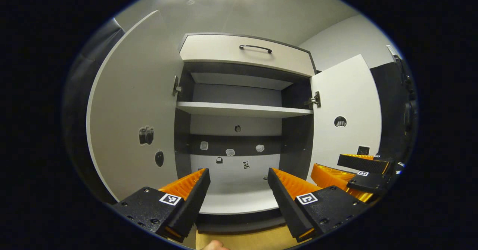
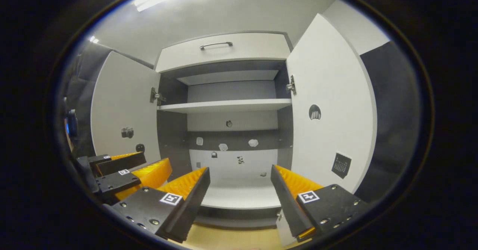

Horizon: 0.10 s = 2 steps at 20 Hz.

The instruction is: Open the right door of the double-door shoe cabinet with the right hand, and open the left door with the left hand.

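- Both claws are hanging in front of the open shoe cabinet [image 1: 239, 130], neither touching anything.
- Left claw [image 1: 239, 184] is gaping wide, its two fingers spread apart and gripping nothing; the cabinet's floor is showing through the gap.
- Right claw [image 2: 241, 184] is likewise standing wide open and carrying nothing.
- In the left gripper view, the right claw is showing at the lower right, just in front of the right door [image 1: 345, 119].
- In the right gripper view, the left claw is sitting at the lower left, near the bottom of the left door [image 2: 125, 119].
- Left door [image 1: 134, 108] is standing swung out to the left on its hinge [image 1: 176, 87], with small dark stickers on its inner face.
- Right door is standing swung out to the right, showing a round finger hole [image 1: 340, 122] in the panel.
- Inside, a pale shelf [image 1: 242, 110] is running across the upper part, with small stickers dotting the back wall below it.
- Above the doors, a drawer [image 1: 246, 53] with a dark handle [image 1: 255, 48] is sitting closed.
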Motion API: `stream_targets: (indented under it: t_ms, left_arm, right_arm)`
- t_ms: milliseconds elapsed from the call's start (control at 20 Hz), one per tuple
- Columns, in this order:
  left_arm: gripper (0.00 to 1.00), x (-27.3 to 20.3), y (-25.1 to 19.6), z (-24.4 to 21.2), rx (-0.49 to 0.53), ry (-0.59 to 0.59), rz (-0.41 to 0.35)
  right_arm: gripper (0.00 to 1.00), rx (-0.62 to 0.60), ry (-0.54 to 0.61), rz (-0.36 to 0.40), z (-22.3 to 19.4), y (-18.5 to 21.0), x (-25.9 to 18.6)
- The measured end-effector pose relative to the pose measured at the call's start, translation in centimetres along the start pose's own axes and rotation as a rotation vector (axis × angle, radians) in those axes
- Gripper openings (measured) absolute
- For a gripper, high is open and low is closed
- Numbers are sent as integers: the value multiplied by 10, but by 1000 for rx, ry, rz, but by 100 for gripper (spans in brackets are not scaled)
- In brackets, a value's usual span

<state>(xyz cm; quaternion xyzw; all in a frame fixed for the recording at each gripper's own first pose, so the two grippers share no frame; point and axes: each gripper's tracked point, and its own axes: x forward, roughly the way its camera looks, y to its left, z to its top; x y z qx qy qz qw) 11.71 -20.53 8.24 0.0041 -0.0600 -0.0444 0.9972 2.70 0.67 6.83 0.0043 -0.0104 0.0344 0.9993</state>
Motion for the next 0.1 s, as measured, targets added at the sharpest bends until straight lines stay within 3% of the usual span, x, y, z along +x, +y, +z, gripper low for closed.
stream_targets:
  t_ms: [100]
  left_arm:
    - [96, -2, 4, 0, 3, 3, 5]
  right_arm:
    - [97, 5, -7, 2, 1, 3, 0]
